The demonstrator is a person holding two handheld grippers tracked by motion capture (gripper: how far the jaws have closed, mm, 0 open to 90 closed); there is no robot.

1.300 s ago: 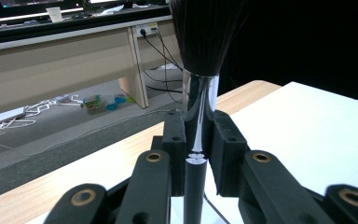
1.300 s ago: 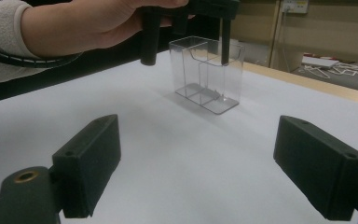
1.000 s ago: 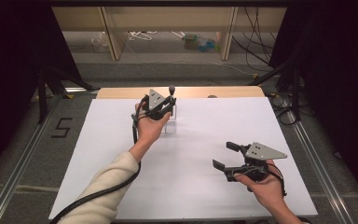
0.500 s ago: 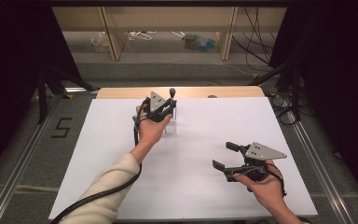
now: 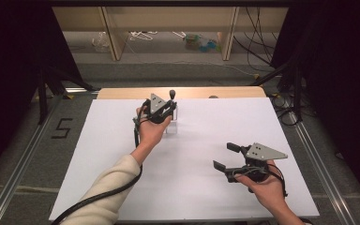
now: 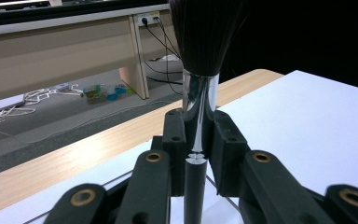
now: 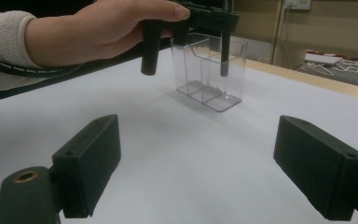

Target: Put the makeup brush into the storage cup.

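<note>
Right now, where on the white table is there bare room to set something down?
The near-left stretch of the white table beside the sleeve is bare, as is the middle between both tongs. It is crowded only around the clear organizer, where the left tongs hold the brush.

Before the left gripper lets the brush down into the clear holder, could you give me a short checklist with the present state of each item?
1. Left gripper shut on the makeup brush: ok.
2. Brush upright, bristles up: ok.
3. Clear acrylic holder standing upright on the white table: ok.
4. Brush handle tip inside a compartment: looks so in the right gripper view, but which compartment, cannot tell.
5. Right gripper open and apart from the holder: ok.
</note>
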